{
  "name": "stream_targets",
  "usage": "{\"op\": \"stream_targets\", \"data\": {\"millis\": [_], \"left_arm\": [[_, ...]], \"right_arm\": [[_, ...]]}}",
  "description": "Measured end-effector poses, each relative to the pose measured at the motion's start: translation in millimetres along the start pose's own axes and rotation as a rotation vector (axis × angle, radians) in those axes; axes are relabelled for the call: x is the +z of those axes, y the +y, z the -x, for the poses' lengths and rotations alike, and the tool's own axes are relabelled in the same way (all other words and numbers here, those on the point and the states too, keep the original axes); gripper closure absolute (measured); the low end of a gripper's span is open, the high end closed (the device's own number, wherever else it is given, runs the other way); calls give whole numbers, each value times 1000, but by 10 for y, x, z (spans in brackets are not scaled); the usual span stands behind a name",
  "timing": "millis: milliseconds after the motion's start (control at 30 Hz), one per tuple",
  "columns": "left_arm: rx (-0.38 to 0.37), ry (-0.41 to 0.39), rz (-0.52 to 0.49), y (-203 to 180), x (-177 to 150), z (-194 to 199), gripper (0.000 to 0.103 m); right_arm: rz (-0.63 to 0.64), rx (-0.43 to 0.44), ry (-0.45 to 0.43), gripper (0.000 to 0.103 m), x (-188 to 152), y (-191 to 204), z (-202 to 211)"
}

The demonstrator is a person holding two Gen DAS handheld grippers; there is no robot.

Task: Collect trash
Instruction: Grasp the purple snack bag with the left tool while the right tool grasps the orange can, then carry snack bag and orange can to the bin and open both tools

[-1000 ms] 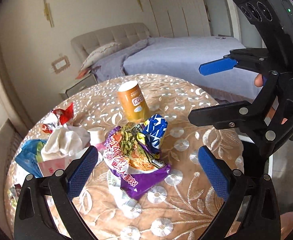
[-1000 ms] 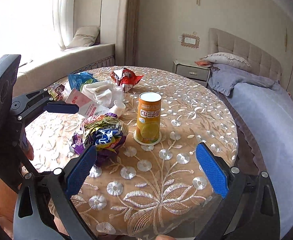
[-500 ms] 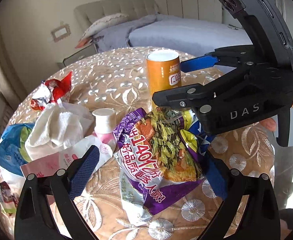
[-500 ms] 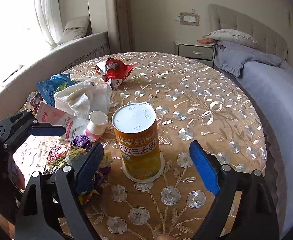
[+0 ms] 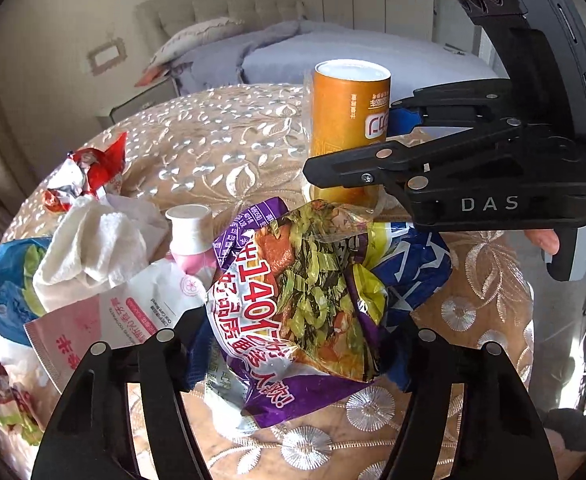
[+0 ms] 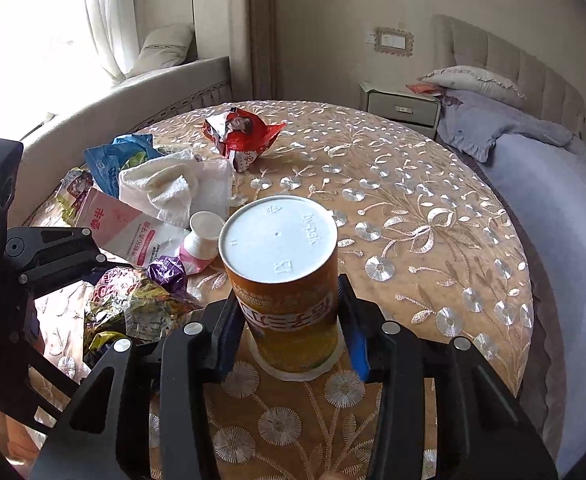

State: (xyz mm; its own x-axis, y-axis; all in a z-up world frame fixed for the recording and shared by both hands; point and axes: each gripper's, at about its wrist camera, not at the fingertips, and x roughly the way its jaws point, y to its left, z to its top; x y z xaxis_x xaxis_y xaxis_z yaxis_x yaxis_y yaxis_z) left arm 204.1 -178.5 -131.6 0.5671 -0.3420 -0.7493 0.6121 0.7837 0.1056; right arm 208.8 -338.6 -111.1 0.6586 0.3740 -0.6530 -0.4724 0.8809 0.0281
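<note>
A bedroom is shown, with a bed (image 6: 553, 168) behind a round worktop (image 6: 433, 216) covered in embroidered cloth. The left hand-held gripper (image 5: 293, 344) has just been closing and is clamped on a crumpled purple snack bag (image 5: 293, 300) at the near edge. The right hand-held gripper (image 6: 289, 320) has likewise been closing and is pinching an upright orange can (image 6: 285, 280). A white towel (image 6: 165, 188), pink packet (image 6: 125, 232) and red wrapper (image 6: 241, 132) are left nearby.
</note>
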Motion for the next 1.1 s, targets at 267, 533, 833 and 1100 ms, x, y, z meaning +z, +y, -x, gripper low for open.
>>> {"op": "stream_targets", "data": {"millis": [267, 533, 833, 1100], "left_arm": [[13, -63, -19, -139, 58, 363, 37], [-15, -111, -135, -597, 57, 646, 37], [-112, -106, -306, -1384, 50, 610, 37], [-218, -101, -448, -2059, 69, 438, 36]], "right_arm": [[51, -67, -37, 58, -192, 89, 537], [69, -119, -62, 58, -544, 88, 1128], [43, -191, 8, 58, -1229, -73, 1558], [-54, -247, 78, 58, -1885, -366, 1734]]}}
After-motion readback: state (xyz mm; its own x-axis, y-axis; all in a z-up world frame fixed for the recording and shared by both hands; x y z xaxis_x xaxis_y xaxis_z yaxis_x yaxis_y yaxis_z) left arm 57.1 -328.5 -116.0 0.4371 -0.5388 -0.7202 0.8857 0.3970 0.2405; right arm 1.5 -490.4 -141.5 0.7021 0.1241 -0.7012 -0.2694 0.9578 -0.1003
